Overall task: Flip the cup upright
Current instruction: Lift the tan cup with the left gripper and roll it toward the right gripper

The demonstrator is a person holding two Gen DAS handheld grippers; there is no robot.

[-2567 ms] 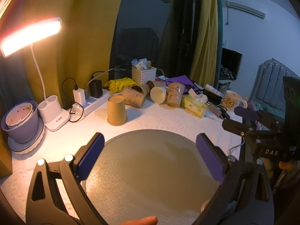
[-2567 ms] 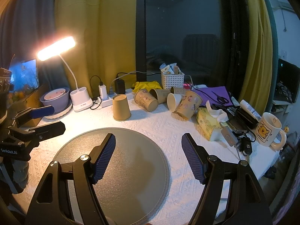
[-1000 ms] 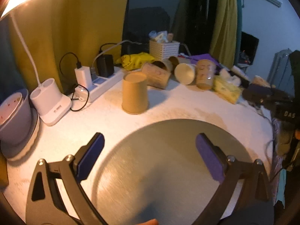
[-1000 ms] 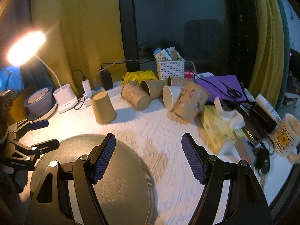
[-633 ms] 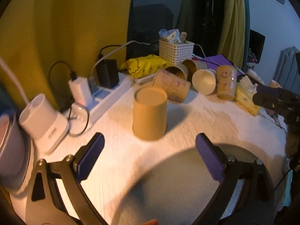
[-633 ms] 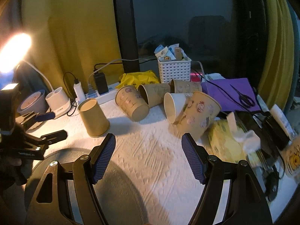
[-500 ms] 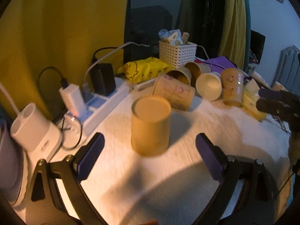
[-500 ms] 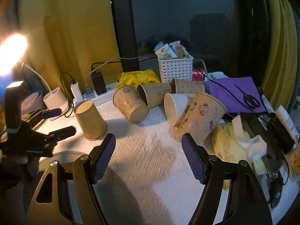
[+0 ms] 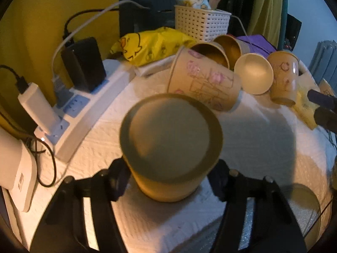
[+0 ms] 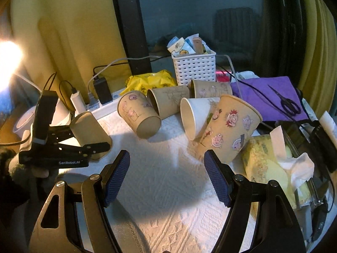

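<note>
A plain tan paper cup (image 9: 170, 145) stands upside down on the white cloth, its base up. My left gripper (image 9: 170, 179) is open with one finger on each side of the cup, close to its wall; I cannot tell if they touch. In the right wrist view the same cup (image 10: 89, 131) sits between the left gripper's fingers (image 10: 92, 146) at the left. My right gripper (image 10: 166, 175) is open and empty above the white cloth, to the right of that cup.
Several patterned paper cups (image 10: 139, 113) lie on their sides behind; one (image 10: 229, 128) leans tilted. A white power strip (image 9: 84, 113) with chargers lies left. A white basket (image 10: 194, 68), yellow bag (image 9: 151, 44), tissue pack (image 10: 271, 164), purple cloth and scissors (image 10: 288, 103) crowd the back and right.
My left gripper has moved forward onto the upside-down cup, which now sits between its fingers, and the fingers stand closer together. My right gripper has moved forward and right, off the round mat.
</note>
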